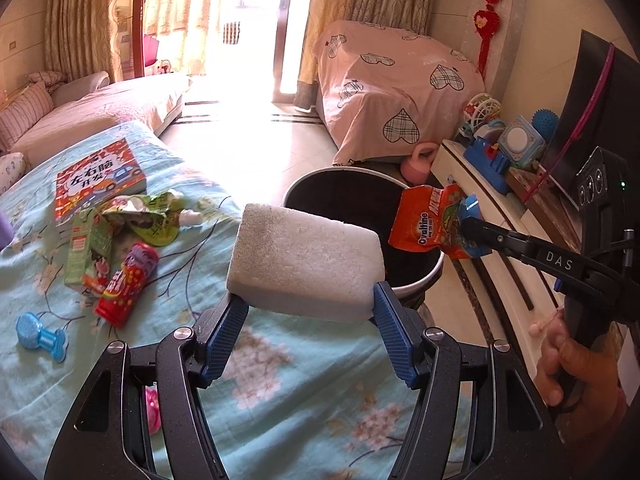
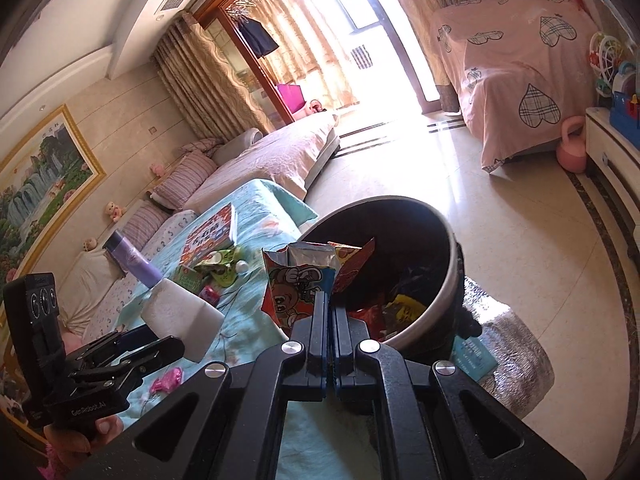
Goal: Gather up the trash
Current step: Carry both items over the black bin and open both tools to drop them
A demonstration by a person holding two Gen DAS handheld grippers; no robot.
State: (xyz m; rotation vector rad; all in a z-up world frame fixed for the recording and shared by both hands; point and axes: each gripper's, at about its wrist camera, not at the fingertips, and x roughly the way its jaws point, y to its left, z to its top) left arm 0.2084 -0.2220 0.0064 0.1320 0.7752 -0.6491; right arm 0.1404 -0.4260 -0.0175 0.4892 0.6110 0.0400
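My left gripper [image 1: 310, 308] is shut on a white foam block [image 1: 304, 256], its blue pads pressing both short sides, above the blue bedspread. Just behind it stands a dark round trash bin [image 1: 344, 184] on the floor. My right gripper [image 2: 330, 300] is shut on a bunch of snack wrappers [image 2: 296, 280], held at the bin's rim [image 2: 452, 264]; several wrappers lie inside. In the left wrist view the right gripper [image 1: 468, 232] holds the orange Ovaltine wrapper [image 1: 424, 224] over the bin's right edge. In the right wrist view the left gripper [image 2: 160, 336] carries the foam block [image 2: 180, 312].
On the bed lie a crumpled green wrapper [image 1: 144, 216], a green box [image 1: 86, 248], a red and purple tube [image 1: 128, 284], a book [image 1: 100, 180], a blue toy [image 1: 38, 334] and a purple bottle [image 2: 132, 260]. A toy-laden cabinet [image 1: 464, 168] stands right of the bin.
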